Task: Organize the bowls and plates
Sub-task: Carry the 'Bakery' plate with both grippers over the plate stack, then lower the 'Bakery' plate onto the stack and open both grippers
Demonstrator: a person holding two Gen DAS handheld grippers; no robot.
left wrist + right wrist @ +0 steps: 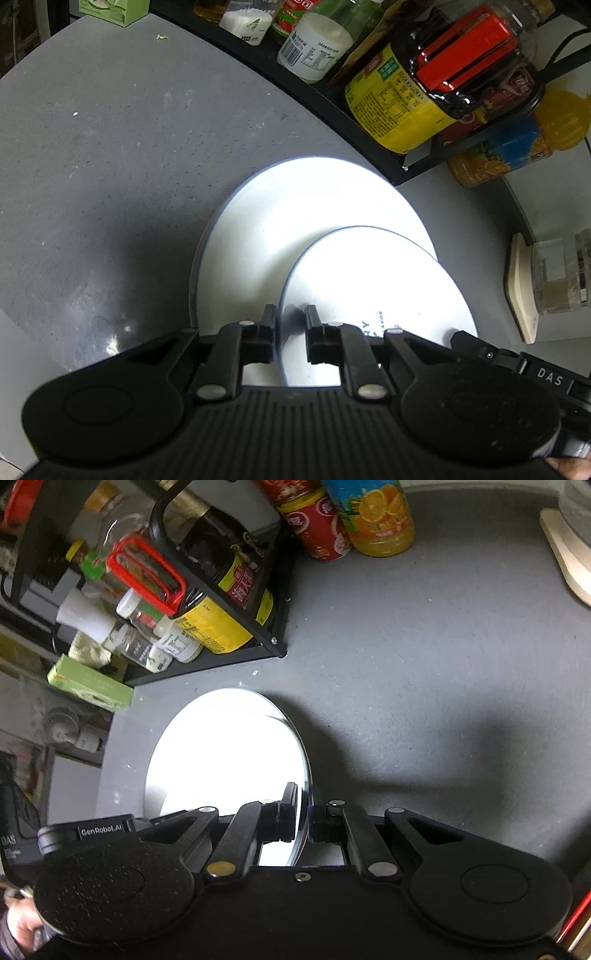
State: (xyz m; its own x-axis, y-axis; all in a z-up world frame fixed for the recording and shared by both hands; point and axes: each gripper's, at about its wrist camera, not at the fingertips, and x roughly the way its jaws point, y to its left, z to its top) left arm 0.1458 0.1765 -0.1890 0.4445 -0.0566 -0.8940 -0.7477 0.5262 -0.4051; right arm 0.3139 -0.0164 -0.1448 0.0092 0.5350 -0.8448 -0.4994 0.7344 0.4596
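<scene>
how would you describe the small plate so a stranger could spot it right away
Start at the black rack of bottles on the grey counter; just in front of its corner lies a large white plate. The small plate sits on the large one. It is the smaller of the two and the only one with dark lettering.

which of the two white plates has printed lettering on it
The smaller plate, lying on top of the larger plate; dark lettering shows near its rim, while the larger one looks plain.

Two white round plates with thin dark rims. Large plate flat on grey counter. Small plate, printed lettering on its face, overlapping large plate's near right part, tilted.
</scene>
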